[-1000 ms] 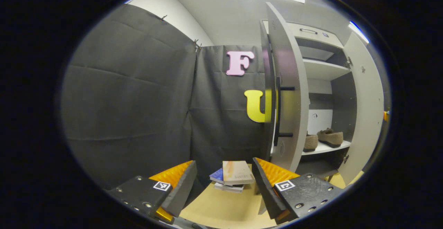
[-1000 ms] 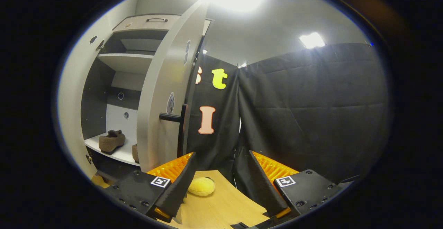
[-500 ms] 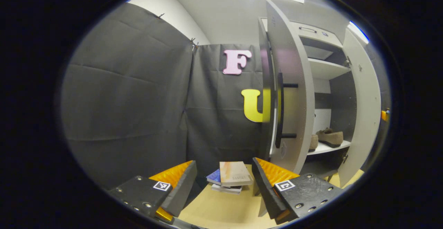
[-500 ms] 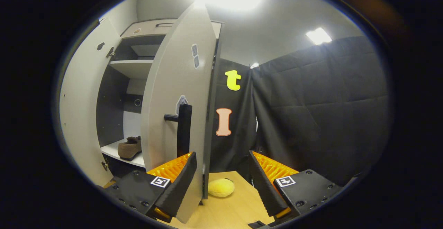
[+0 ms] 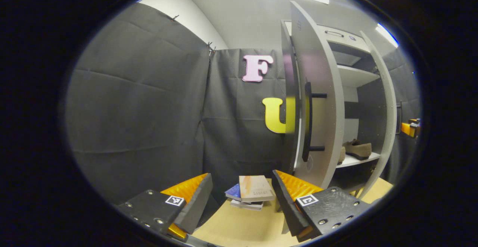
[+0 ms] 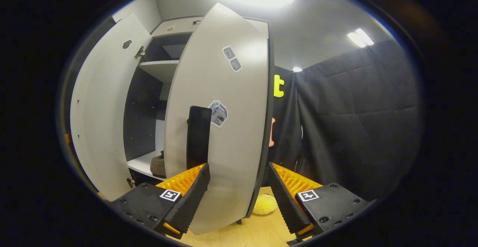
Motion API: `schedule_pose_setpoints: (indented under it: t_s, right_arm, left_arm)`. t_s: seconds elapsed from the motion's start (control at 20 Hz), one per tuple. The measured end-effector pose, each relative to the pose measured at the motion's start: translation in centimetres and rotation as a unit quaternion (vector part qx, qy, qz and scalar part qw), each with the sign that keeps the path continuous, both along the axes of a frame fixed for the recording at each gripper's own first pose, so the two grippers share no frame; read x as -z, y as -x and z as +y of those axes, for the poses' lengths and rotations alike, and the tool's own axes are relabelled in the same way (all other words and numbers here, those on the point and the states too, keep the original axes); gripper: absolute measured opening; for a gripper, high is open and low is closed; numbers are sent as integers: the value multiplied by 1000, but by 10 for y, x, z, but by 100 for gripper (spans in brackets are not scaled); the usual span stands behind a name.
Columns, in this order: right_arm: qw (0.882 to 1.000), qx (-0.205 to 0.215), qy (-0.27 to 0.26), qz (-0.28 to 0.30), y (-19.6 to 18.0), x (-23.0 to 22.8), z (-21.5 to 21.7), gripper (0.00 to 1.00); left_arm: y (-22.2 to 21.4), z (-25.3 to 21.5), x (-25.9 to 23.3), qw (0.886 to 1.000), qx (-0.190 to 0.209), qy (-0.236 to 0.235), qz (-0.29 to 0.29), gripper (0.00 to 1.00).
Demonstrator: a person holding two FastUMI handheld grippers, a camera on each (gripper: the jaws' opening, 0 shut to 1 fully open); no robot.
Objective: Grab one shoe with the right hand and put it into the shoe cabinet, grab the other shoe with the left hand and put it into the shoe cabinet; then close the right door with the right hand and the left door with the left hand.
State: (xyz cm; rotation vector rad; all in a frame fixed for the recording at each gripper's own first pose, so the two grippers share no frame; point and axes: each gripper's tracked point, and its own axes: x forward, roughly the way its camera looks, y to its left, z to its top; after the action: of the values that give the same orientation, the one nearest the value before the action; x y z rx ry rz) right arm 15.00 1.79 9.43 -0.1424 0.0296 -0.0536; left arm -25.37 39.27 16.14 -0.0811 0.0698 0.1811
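A grey shoe cabinet [image 5: 354, 77] stands with both doors partly open. Two brown shoes [image 5: 357, 149] rest on its white lower shelf; one shoe [image 6: 158, 165] peeks past the right door. The right door [image 6: 231, 127] with its black handle [image 6: 198, 137] swings close in front of my right gripper [image 6: 237, 198], which is open; whether a finger touches the door I cannot tell. My left gripper [image 5: 242, 198] is open and empty, just left of the left door [image 5: 317, 101] and its black handle [image 5: 308, 122]. The right door [image 5: 388, 120] stands edge-on, with the right gripper [image 5: 409, 127] beyond it.
A stack of books [image 5: 249, 193] lies on the wooden table [image 5: 239, 224] ahead of my left gripper. A yellow plush ball [image 6: 265, 205] sits on the table behind the right door's lower edge. Black cloth walls close off the booth.
The right door has swung far toward shut, and my right gripper has followed it, hiding most of the shelf and shoes. My left gripper has hardly moved.
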Motion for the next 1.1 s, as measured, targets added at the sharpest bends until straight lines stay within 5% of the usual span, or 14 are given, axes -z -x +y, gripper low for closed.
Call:
schedule_pose_setpoints:
  t_s: [0.7,1.1]
  right_arm:
    - [997,62,-48,25,37,28,-81,98]
    - [994,67,-74,41,45,44,-123,93]
  left_arm:
    - [-58,-25,-47,999,28,17,-26,96]
    - [-53,-42,-55,999,7,-49,-20,95]
